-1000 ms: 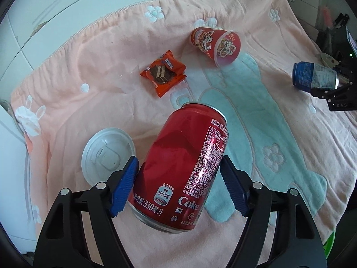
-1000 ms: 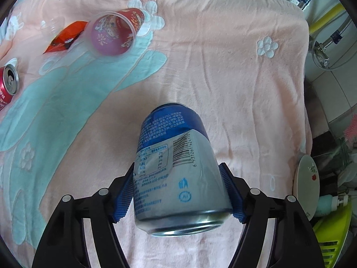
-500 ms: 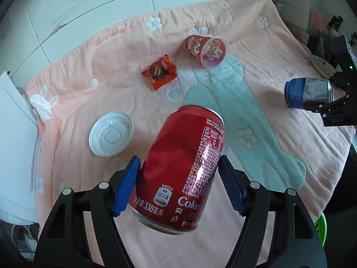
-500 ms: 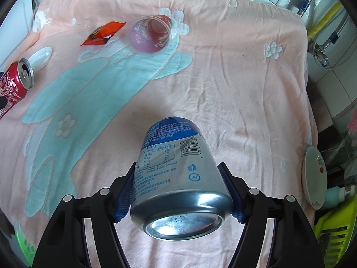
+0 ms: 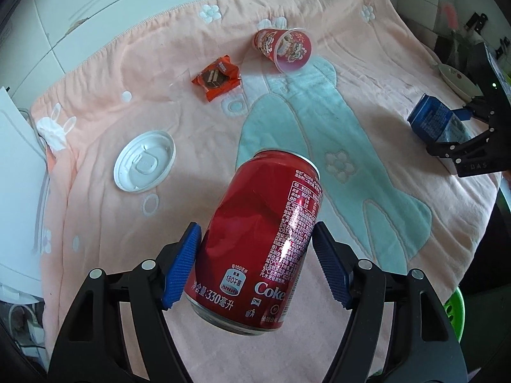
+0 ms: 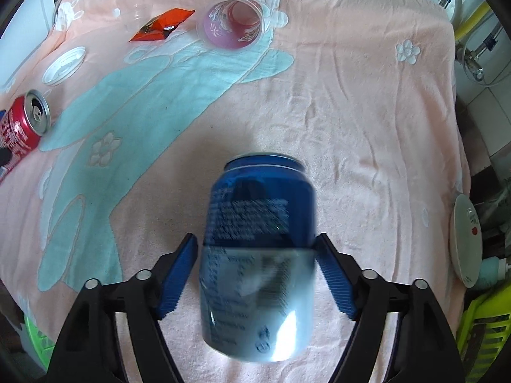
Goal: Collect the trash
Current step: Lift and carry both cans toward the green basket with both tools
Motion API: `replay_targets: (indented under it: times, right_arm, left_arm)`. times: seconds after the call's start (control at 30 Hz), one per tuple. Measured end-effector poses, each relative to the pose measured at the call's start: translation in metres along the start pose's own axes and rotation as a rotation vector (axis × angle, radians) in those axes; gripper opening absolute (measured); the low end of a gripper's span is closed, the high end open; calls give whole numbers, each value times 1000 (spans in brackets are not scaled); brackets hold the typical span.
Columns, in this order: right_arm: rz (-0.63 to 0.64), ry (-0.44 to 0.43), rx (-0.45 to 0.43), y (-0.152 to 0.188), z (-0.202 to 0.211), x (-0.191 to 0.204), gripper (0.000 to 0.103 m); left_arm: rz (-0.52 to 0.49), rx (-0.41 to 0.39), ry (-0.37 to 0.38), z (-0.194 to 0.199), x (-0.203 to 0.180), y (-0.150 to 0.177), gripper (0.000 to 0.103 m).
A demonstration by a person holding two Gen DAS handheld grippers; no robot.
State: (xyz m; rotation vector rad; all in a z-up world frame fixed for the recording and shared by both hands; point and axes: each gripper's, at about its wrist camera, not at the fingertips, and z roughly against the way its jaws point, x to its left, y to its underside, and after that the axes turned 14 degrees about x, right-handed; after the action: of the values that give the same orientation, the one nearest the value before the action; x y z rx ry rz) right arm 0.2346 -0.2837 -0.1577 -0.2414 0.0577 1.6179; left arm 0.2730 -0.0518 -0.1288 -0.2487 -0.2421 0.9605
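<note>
Two cans are seen over a peach blanket (image 5: 367, 63) with a teal figure on it, one in each gripper. The red can (image 5: 262, 242) is pinched across its lower body by the blue pads of the left gripper (image 5: 255, 236). Its long axis runs along the fingers, with the top pointed away from the camera and leaned to the right and the base nearest the lens. The blue can (image 6: 258, 255) is found between the jaws of the right gripper (image 6: 255, 252), top away and base toward the camera, with its axis nearly straight up the frame. Those jaws are being opened; a gap is seen at the left pad, and the can is blurred. A red printed cup (image 5: 284, 49) is laid on its side at the far part of the blanket, mouth toward the near right. A white lid (image 5: 145, 164) is laid flat at the left, and an orange wrapper (image 5: 217, 78) is placed between lid and cup, apart from both. Compared with a second ago, more of the blanket is taken in by both views. The blue can, then sharp and clamped by both pads, is now smeared and freed on the left. The red can's grip and lean are unchanged.
</note>
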Motion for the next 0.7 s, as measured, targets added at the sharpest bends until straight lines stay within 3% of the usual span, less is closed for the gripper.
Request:
replay_targets:
  times: [0.17,0.27,0.67,0.7]
  right_arm:
    - [-8,-1,24,-4,-9,0,74]
    - [-6,-1,31,-5,-12,1,66]
    - [8,-6,-9,6,8,9,66]
    - [11,-10,-15,7,12,9,66]
  left_arm:
    - [3,37,24,-10,2,-4,72]
    - [5,51,34,-14,3,-7,73]
    - [-11,100,47,-33,-5,-16,76]
    - [-11,100,46,-34,-6,-16,71]
